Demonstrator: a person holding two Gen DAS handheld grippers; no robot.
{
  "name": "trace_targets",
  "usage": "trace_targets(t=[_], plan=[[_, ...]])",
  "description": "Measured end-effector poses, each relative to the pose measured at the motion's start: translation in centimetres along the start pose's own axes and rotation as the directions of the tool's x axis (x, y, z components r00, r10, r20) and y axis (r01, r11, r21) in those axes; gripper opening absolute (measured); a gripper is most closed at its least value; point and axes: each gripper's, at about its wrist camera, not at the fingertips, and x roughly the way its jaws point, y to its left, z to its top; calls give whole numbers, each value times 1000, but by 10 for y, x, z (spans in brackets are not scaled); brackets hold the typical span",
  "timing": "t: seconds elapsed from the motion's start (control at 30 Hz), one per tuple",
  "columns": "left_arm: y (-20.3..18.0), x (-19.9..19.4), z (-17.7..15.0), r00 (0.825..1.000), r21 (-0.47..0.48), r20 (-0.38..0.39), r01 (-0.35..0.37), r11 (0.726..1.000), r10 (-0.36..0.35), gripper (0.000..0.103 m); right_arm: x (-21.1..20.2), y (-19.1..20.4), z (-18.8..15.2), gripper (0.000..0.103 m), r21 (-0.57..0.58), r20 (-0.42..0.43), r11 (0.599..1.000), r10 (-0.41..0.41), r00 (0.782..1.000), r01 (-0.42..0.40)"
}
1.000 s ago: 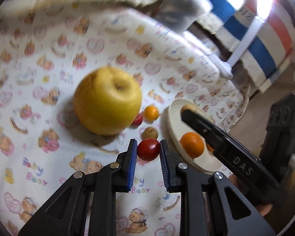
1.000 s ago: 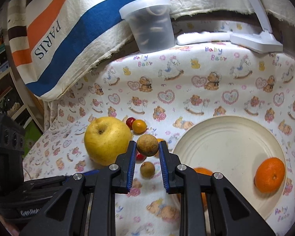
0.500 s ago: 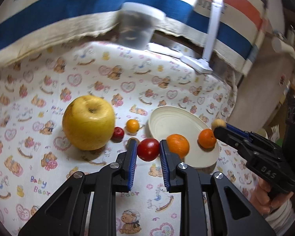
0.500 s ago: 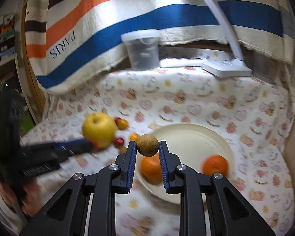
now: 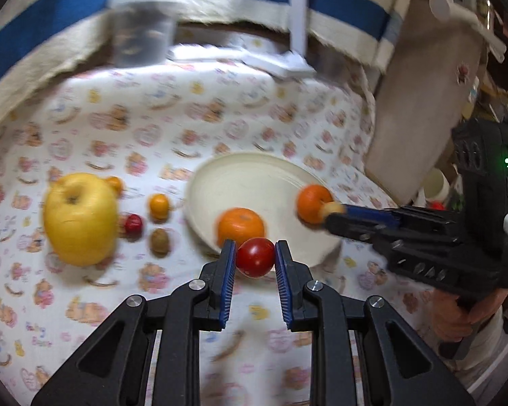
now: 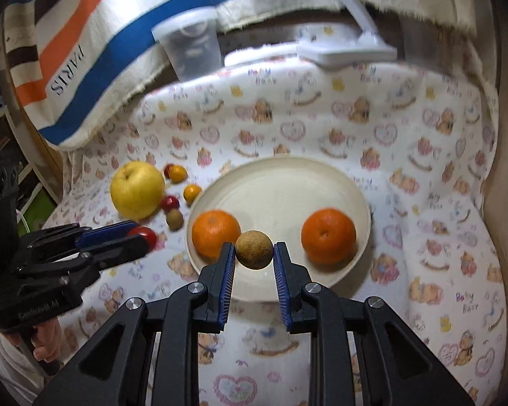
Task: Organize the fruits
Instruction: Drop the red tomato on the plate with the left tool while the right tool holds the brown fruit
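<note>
Left claw point(image 5: 253, 257) pinching red tomato point(image 5: 256, 257) above near rim of plate point(image 5: 254, 172). Right claw point(image 6: 254, 253) pinching brown fruit point(image 6: 254, 249) over plate, between two oranges point(image 6: 216, 233). Risk — round fruit released from height may roll off shallow plate, or knock oranges; hard squeeze could split tomato. Apple point(image 6: 137, 189) hides part of small fruits beside it — left view blurred, tub point(image 6: 189, 47) contents unreadable.

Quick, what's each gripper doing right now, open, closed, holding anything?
Left gripper: closed on the small round red tomato.
Right gripper: closed on the small round brown fruit, above the cream plate.
</note>
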Motion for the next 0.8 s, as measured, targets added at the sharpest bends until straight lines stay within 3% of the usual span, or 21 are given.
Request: trace_targets(t=[0.1,0.33,0.5,0.8], plan=[[-13,15,4,999,-2,-43,21,1000,-21,22,7,-5,-1,24,25,-38,1000,4,999,-3],[-32,42,1,995,27,-102,0,1000,3,22,16,-24,1,24,89,-88,996,-17,996,25],[-37,53,1,994,47,-106,-32,998,37,22,28,-31,-1,24,122,-139,992,4,990,13],[-40,60,-9,994,91,-89,-58,994,66,23,32,-34,-1,24,127,-148,991,-13,989,32]])
